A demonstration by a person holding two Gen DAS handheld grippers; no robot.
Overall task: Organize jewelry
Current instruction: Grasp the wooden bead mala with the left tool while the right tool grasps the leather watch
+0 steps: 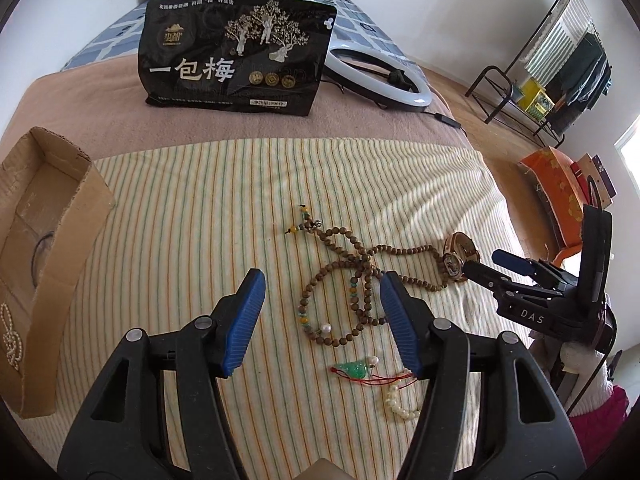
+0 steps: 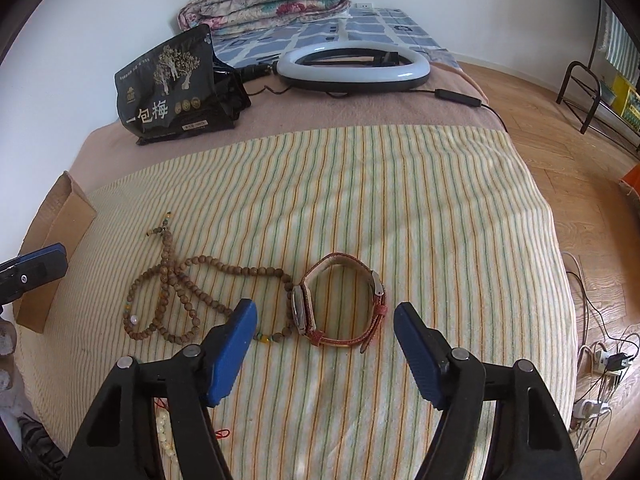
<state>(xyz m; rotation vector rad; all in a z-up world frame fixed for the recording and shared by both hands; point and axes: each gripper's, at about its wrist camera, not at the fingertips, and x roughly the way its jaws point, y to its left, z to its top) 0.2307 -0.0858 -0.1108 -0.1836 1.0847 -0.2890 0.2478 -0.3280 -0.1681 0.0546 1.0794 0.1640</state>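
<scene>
Wooden bead necklace (image 1: pixel 352 280) lies looped on the striped cloth (image 1: pixel 200 216), touching a wristwatch (image 2: pixel 340 304) at its right end; a green pendant (image 1: pixel 354 370) and pearl bracelet (image 1: pixel 400 402) lie nearer. Left gripper (image 1: pixel 322 320) hangs over the beads, jaws apart, gripping nothing. Right gripper (image 2: pixel 324 350) hangs by the watch, jaws apart, empty; cardboard box (image 1: pixel 60 216) at left.

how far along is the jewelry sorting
Done: a pearl piece and a thin dark ring already lie in the cardboard box. In hand: nothing; the left gripper and right gripper are open above the cloth. Left: wooden beads, watch, jade pendant, white bracelet.
</scene>
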